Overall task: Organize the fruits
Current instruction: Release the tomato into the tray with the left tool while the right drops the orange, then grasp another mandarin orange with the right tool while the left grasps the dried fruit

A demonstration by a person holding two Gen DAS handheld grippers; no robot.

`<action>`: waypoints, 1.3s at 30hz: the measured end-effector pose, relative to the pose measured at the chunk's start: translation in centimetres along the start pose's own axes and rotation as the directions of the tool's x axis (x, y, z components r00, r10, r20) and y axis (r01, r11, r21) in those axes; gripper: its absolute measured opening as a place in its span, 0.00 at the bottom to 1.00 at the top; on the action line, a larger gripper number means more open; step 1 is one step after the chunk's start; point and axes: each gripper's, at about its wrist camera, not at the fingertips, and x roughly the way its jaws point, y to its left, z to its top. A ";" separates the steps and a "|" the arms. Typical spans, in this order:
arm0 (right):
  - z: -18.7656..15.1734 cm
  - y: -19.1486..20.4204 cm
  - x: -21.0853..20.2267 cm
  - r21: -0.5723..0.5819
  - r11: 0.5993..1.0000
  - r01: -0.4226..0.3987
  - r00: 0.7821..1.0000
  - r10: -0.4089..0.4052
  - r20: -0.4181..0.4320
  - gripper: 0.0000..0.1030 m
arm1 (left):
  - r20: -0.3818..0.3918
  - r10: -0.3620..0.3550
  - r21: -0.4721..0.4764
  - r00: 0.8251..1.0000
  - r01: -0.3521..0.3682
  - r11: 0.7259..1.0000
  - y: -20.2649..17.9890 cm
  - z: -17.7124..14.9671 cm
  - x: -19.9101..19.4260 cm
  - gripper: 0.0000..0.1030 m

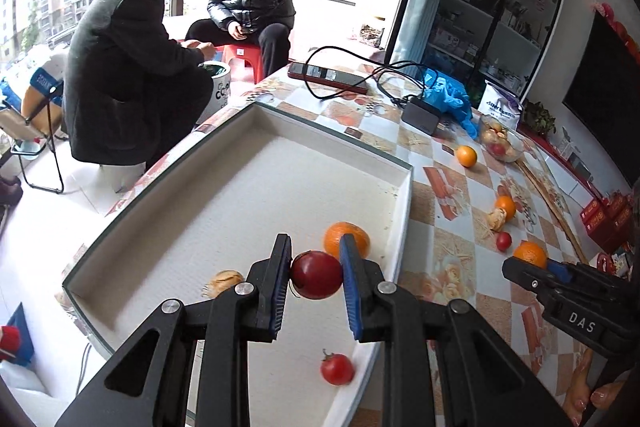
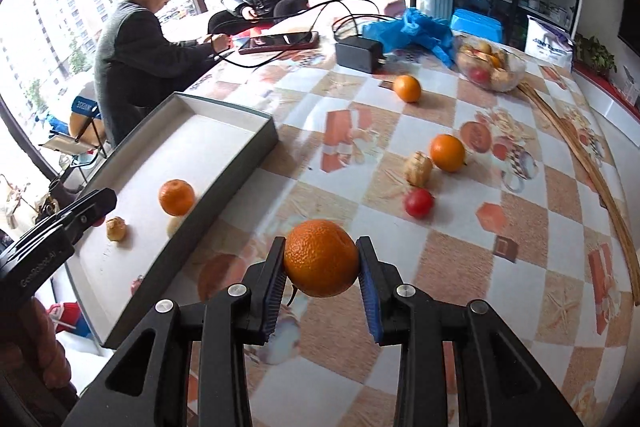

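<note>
Left wrist view
My left gripper: fingers clamped on a dark red tomato, glossy and round, held over the white tray.
Tray contents: an orange just behind my blue pad, dimpled and bright; a brown husked fruit to the left; a smaller red tomato with a green stem near the tray's close rim.
On the table: one orange far off, another touching a papery husked fruit, a small red tomato near them.
My right gripper: off to the right, pinching an orange.
Glass bowl: holds mixed fruit at the table's far side.

Right wrist view
My right gripper: fingers closed on a large orange, pebbled skin, deep colour, held above the checkered cloth, right of the tray.
Loose fruit ahead: a red tomato, a husked fruit, an orange beside it, another orange farther back.
Tray: an orange and a brown husked fruit lie inside.
My left gripper: at the left edge over the tray; what it holds is mostly hidden here.
</note>
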 end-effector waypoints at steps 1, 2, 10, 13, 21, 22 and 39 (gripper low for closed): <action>0.5 1.1 0.5 -0.019 1.000 -0.011 1.000 0.011 -0.007 0.34 | -0.003 0.017 -0.005 1.000 -0.017 1.000 0.6 0.1 0.2 0.26; 1.0 2.0 1.0 -0.035 0.999 -0.022 1.000 0.022 -0.014 0.34 | -0.007 0.031 -0.009 0.999 -0.031 0.999 1.3 0.2 0.5 0.26; 4.4 7.5 4.7 -0.080 0.990 -0.113 0.993 0.108 -0.056 0.34 | -0.049 0.096 -0.038 0.994 -0.098 0.995 4.3 0.5 2.5 0.26; 5.1 8.9 6.0 -0.083 0.986 -0.142 0.988 0.135 -0.075 0.34 | -0.072 0.103 -0.054 0.992 -0.107 0.993 5.0 0.6 3.5 0.26; 6.3 11.0 8.6 -0.095 0.978 -0.187 0.976 0.174 -0.129 0.35 | -0.106 0.122 -0.056 0.987 -0.128 0.990 5.4 0.4 5.1 0.27; 6.4 11.0 8.7 -0.092 0.978 -0.188 0.975 0.174 -0.135 0.46 | -0.105 0.124 -0.055 0.987 -0.130 0.990 5.3 0.4 5.3 0.30; 9.1 -8.8 4.7 0.164 0.972 0.170 0.985 -0.174 0.013 0.89 | -0.051 -0.029 0.047 0.998 0.032 0.998 -1.4 2.9 2.5 0.81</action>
